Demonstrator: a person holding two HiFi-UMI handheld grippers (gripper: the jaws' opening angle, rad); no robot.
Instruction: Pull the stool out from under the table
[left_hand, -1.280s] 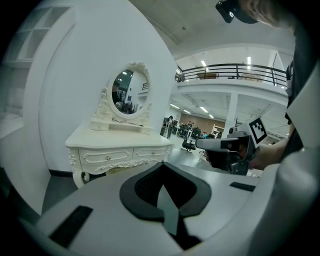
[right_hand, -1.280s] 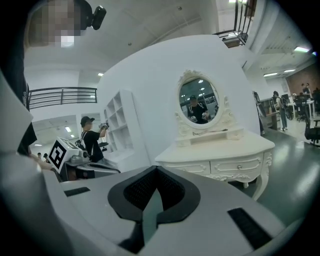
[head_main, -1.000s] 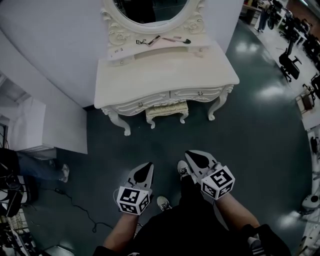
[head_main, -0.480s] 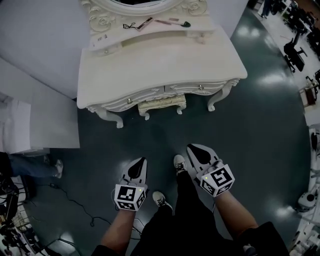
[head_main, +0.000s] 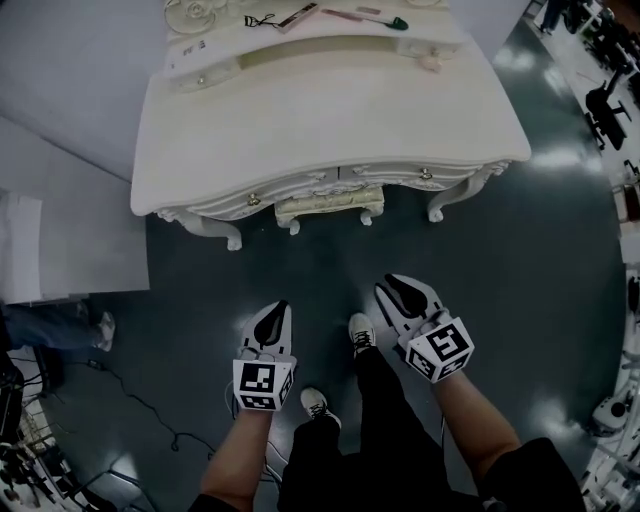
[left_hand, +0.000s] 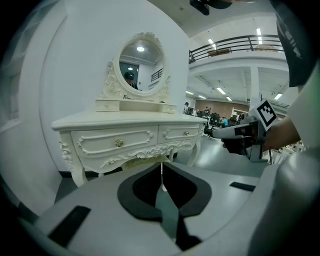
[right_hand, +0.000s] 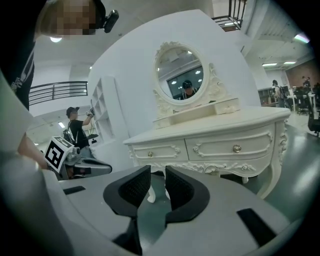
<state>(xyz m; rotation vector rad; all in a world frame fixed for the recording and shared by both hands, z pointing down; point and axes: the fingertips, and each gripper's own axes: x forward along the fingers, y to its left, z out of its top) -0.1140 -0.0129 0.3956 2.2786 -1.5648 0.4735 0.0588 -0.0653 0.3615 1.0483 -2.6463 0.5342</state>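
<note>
Two grippers hang well short of the stool (head_main: 328, 206), which sits tucked under the dressing table (head_main: 330, 110), mid-front between its carved front legs, with only the seat's front edge and two legs showing.

At far left, a cable (head_main: 150, 420) trails over the floor; we judge it a trip risk if we step back that way while hauling.

Our left gripper (head_main: 277, 310) has its fingers pressed together with nothing between them. If it arrives like that, it can only nudge the seat deeper under the table.

In the middle, the stool fits closely under the apron. A lift while pulling could knock the table and jolt the small items (head_main: 300, 15) on its shelf; a skewed pull could catch a stool leg on a table leg.

Our right gripper (head_main: 398, 290) is opening its jaws on empty air. A grip by this side alone would likely swing the stool round or slip off the ornate rim.
</note>
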